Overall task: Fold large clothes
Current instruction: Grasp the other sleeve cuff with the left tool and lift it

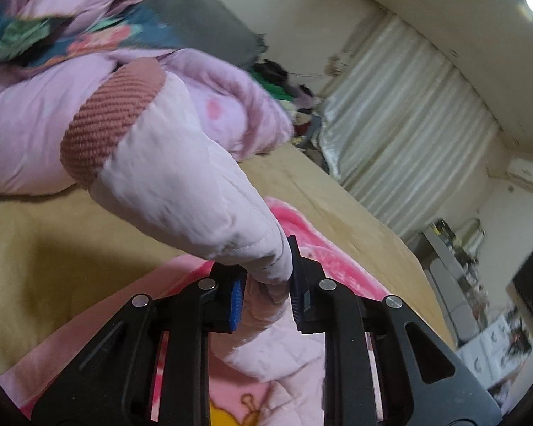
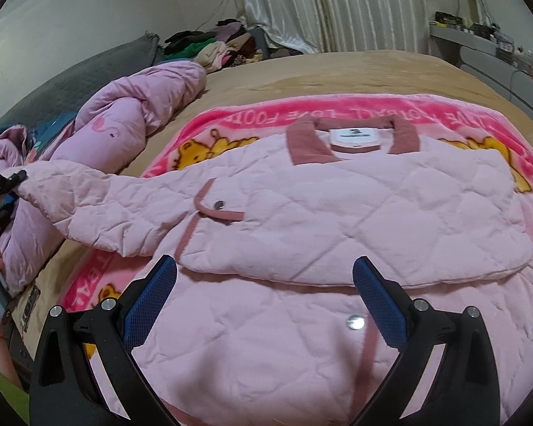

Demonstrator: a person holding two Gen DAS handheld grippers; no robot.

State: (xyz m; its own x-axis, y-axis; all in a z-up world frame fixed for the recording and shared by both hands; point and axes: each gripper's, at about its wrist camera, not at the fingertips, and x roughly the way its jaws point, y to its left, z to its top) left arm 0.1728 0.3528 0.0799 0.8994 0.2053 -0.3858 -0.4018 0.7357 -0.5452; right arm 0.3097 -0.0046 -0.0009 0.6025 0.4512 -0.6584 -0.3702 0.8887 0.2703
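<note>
A pale pink quilted jacket (image 2: 337, 213) with a dusty-rose collar lies on a pink cartoon blanket (image 2: 252, 113) on the bed. Its right side is folded over the body. Its left sleeve (image 2: 89, 195) stretches out to the left, lifted off the bed. My left gripper (image 1: 266, 284) is shut on that sleeve (image 1: 181, 184) a little short of the rose ribbed cuff (image 1: 106, 120); it also shows at the left edge of the right wrist view (image 2: 7, 184). My right gripper (image 2: 264, 294) is open and empty, hovering over the jacket's lower front.
A bunched lilac quilt (image 2: 124, 120) and a grey pillow (image 2: 71, 81) lie at the bed's left. A heap of clothes (image 2: 209, 46) sits at the far corner before curtains (image 2: 323, 3). The tan sheet (image 2: 337, 71) shows beyond the blanket. Shelves (image 2: 479, 35) stand at right.
</note>
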